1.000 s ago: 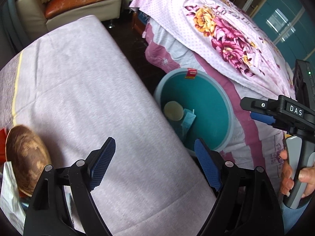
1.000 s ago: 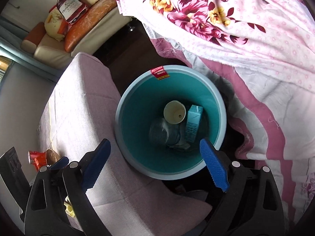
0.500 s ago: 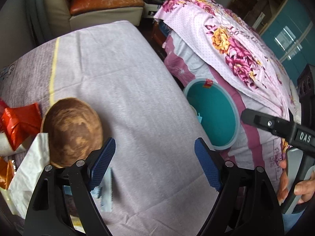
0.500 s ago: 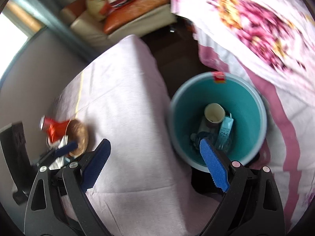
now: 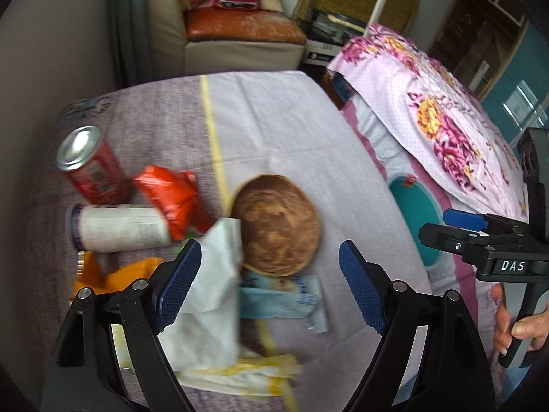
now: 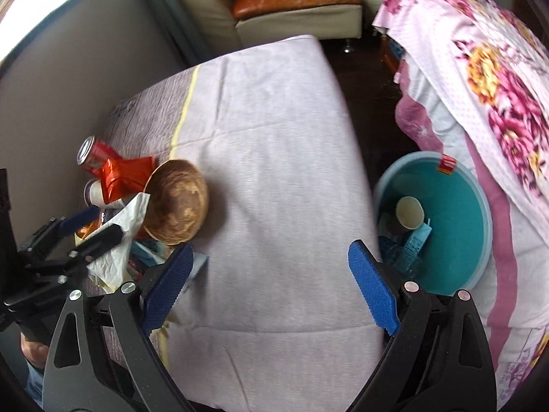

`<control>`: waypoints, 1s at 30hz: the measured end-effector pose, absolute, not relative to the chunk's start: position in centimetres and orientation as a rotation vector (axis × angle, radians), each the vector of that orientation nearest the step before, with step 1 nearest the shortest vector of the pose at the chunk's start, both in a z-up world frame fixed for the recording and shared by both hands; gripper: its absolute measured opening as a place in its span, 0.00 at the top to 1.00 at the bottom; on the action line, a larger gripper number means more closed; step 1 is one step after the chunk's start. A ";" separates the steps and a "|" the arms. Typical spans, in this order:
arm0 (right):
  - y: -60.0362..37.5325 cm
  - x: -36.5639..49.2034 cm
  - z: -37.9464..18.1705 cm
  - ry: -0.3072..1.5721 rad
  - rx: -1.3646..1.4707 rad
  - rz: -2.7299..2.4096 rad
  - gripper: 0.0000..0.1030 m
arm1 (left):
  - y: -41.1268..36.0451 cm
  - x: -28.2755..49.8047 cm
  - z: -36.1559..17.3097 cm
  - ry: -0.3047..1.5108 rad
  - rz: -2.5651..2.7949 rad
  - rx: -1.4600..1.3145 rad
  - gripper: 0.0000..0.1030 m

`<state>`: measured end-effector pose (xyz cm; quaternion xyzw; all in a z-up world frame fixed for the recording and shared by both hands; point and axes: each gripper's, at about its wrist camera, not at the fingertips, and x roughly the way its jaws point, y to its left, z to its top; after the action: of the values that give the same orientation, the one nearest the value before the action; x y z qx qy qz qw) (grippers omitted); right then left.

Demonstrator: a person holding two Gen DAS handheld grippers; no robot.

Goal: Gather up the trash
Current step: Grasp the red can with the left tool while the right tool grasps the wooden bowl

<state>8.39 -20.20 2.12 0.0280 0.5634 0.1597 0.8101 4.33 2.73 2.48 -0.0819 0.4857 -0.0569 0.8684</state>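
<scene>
Jaws of left gripper [image 5: 266, 288] and right gripper [image 6: 271, 286] wide apart, empty, above littered table [image 6: 274, 137]

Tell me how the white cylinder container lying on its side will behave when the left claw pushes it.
The white container lies sideways, so it will likely roll. It is probably light and could skid. The orange wrapper overlapping one end may check it.
</scene>
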 end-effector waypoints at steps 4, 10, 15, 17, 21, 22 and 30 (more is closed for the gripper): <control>-17.2 9.0 1.7 1.226 0.026 0.360 0.15 | 6.6 3.4 3.3 0.979 -0.060 -0.194 0.19; -13.4 10.4 0.2 1.253 -0.013 0.378 0.18 | 13.2 3.4 3.0 0.944 0.067 -0.227 0.19; -11.2 12.0 -1.8 1.291 -0.013 0.377 0.22 | 17.2 5.6 1.2 0.970 0.158 -0.258 0.19; -10.8 12.5 -2.4 1.299 -0.014 0.372 0.24 | 18.0 6.4 0.7 0.978 0.169 -0.266 0.19; -10.6 13.8 -3.5 1.320 0.014 0.360 0.37 | 18.7 8.7 -0.3 1.000 0.168 -0.262 0.19; -10.7 14.0 -3.7 1.324 0.022 0.358 0.37 | 18.7 9.1 -0.4 1.002 0.163 -0.257 0.19; -10.3 15.3 -5.2 1.345 0.047 0.379 0.47 | 18.5 12.0 -2.3 1.027 0.178 -0.259 0.19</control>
<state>15.31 -10.31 -5.22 0.0215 0.6189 0.1744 0.7655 12.01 18.51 -2.31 -0.1233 0.4891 0.0848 0.8593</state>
